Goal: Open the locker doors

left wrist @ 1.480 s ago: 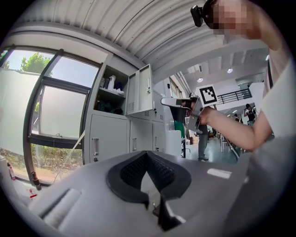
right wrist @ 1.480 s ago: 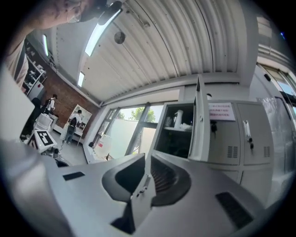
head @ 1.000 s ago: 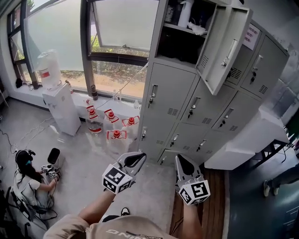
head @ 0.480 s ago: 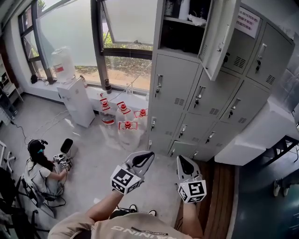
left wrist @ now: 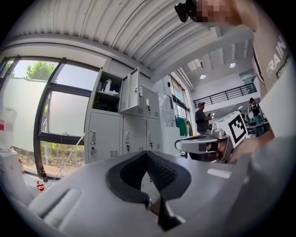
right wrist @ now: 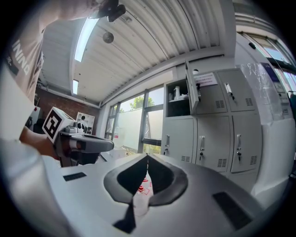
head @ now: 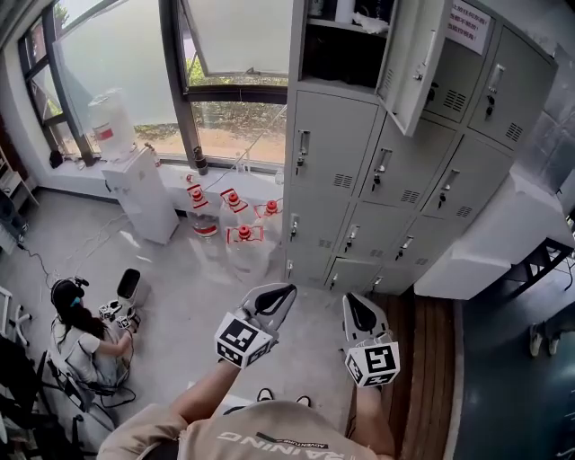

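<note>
The grey locker bank (head: 355, 193) stands against the wall at the upper right of the head view, beside the window (head: 229, 54). One top-row door (head: 411, 63) hangs open, swung out to the right so that it partly covers the next top door, which carries a printed notice (head: 465, 23). The open compartment (head: 340, 40) is dark, with a few pale items on its shelf that are too small to name. The other doors (head: 334, 148) are shut, each with an upright handle.

Just left of the locker base, several water jugs with red caps (head: 235, 241) stand on the floor under the window. Further left is a white water dispenser (head: 139, 193) with a bottle (head: 110, 130) on top. A white surface (head: 503, 243) juts out to the right of the lockers.

The left gripper (head: 281, 292) and the right gripper (head: 351, 303) hang low in the head view, side by side, well apart from the lockers and aimed towards them. The fingers of both are clenched tip to tip, with nothing between them.

A person (head: 76, 337) sits on the floor at the lower left, and another person (left wrist: 201, 118) stands far off in the left gripper view.
</note>
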Motion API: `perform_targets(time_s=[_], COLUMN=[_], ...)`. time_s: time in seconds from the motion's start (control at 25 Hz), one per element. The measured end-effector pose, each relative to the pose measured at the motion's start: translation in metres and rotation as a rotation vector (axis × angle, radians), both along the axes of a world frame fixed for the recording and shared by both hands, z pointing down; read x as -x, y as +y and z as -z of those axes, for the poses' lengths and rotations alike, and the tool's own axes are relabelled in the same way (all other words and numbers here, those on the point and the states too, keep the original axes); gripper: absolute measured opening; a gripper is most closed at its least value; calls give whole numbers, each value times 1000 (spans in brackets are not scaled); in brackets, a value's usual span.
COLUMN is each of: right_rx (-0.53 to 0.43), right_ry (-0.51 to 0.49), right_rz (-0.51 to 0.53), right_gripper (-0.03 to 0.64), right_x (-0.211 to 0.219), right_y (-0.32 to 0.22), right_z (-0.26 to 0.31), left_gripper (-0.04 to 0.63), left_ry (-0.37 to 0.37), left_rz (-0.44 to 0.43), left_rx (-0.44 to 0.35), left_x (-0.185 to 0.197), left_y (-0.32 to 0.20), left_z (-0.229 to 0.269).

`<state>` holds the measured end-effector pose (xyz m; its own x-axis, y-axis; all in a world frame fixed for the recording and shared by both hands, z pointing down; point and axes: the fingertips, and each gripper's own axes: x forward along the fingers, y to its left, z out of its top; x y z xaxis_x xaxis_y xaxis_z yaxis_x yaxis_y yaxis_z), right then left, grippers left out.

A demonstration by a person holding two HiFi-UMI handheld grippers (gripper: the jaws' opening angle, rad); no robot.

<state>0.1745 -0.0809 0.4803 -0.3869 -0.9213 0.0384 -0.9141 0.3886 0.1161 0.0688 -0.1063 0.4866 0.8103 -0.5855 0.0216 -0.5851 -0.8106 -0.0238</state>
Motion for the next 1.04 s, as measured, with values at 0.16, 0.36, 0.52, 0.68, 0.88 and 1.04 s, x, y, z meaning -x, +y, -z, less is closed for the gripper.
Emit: perform_targets(time_s=[0.16,0.36,0.52,0.68,0.88,1.04], right_rx=[1,2,-2,6,9,-7], right_ry=[10,6,0,7,10,18], right_rz=[3,1,11,27,28,25], right_gripper=[11,11,11,11,11,11], right_x=[10,8,8,12,15,14], right_y=[5,14,22,27,30,28], right_z=[-5,-1,-1,-4,-4,3], left_gripper=[8,8,8,8,8,8], left_ry=[12,21,27,35,29,16], left_rz=[3,-20,-44,-37,-38,-59], left_rx=[1,-13,-29,-33,-29,-42], left_x=[7,-1,-8,-5,-3,-5], left_y=[-2,5,19,25,27,29], left_z=[-3,6,12,14,11,15])
